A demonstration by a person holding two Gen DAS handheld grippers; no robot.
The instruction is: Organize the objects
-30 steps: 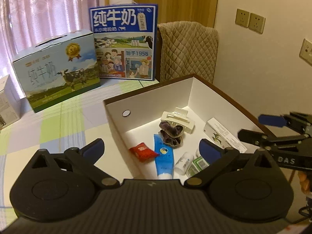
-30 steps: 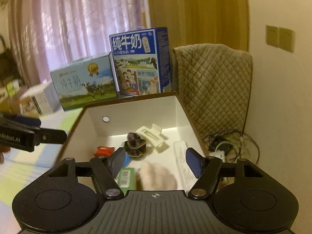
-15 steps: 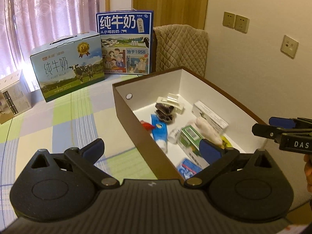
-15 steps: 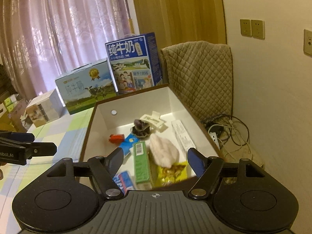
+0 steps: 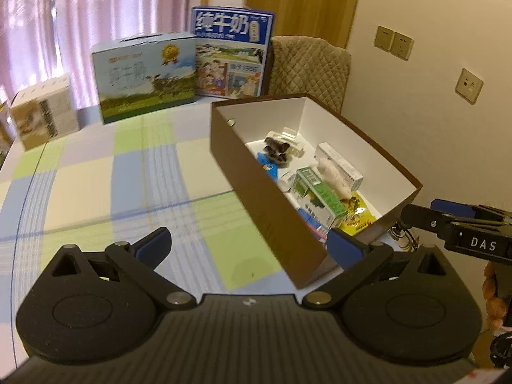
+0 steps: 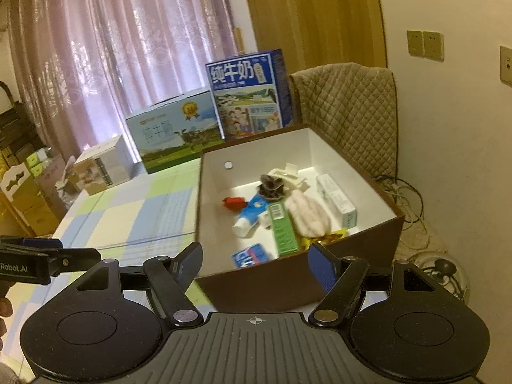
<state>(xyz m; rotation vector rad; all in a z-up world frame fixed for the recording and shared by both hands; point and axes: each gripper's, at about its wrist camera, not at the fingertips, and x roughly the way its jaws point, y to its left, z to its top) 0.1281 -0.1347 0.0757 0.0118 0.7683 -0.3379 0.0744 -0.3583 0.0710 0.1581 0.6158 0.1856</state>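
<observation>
Two tongs hang over the checked bench, both spread wide and holding nothing: the left tongs above the cloth beside the box's near corner, the right tongs over its near wall. The brown box, white inside, sits at the bench's right edge, and its near right corner seems to reach past that edge, above the cables on the floor. That is the main risk as I judge it: a push on the wall or a heavy drop into that end could tip the box off.

Inside, from larger to smaller, lie a long white carton along the right wall, a green carton, a pale fluffy cloth, a blue-and-white tube, a white hair claw, a dark scrunchie, a yellow packet, a blue packet and a red sachet. They overlap loosely, so reaching for one may drag its neighbour.
</observation>
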